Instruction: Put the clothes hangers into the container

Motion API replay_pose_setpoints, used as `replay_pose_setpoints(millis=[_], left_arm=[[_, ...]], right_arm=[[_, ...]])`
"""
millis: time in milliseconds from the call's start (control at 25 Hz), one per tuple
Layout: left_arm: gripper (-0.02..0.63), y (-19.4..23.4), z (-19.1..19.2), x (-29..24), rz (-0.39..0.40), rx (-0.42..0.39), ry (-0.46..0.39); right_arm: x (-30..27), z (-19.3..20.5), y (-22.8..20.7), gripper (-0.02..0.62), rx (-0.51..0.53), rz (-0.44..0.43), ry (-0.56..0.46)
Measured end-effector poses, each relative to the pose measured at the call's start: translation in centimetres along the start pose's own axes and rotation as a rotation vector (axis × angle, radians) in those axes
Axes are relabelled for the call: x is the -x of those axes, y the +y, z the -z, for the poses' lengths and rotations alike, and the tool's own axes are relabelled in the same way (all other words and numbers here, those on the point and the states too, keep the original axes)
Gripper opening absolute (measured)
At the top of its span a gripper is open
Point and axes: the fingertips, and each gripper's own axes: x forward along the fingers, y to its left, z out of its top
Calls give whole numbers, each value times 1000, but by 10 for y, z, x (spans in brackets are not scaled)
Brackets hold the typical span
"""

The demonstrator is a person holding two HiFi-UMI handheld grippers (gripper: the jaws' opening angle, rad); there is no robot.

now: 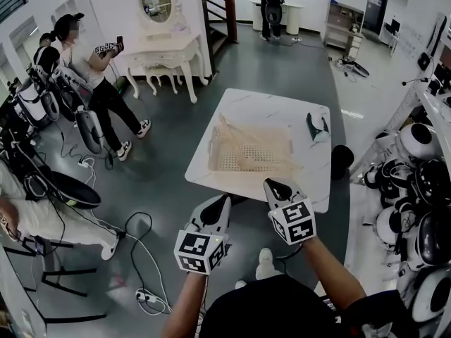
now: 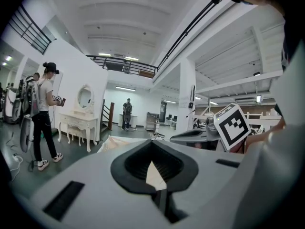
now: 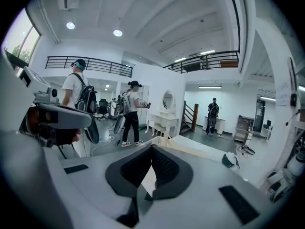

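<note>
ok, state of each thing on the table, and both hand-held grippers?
Container: upright on the table, open-topped, hangers inside.
Hangers: lying in the container.
Dark green item: on the table, right of the container, apart.
Left hand-held gripper: shut, empty, by the table's near edge.
Right hand-held gripper: shut, empty, by the same edge.

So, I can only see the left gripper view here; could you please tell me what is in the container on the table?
Observer: The head view shows pale hangers lying inside the beige container.
Operator: Thank you. Is anything else on the table?
Observer: Yes, one dark green and white object lies on the white table, right of the container and apart from it.
Operator: And is the right gripper carrying anything?
Observer: No, the right gripper is shut with nothing between its jaws.
</note>
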Motion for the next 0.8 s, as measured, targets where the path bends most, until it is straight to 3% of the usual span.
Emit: replay_pose_setpoints(millis=[400, 800], left_arm=[[-2, -12, 7, 36, 10, 10, -12], [-2, -34, 25, 67, 41, 12, -10]], right_arm=[[30, -6, 34, 18, 1, -5, -58], [61, 10, 64, 18, 8, -5, -54]])
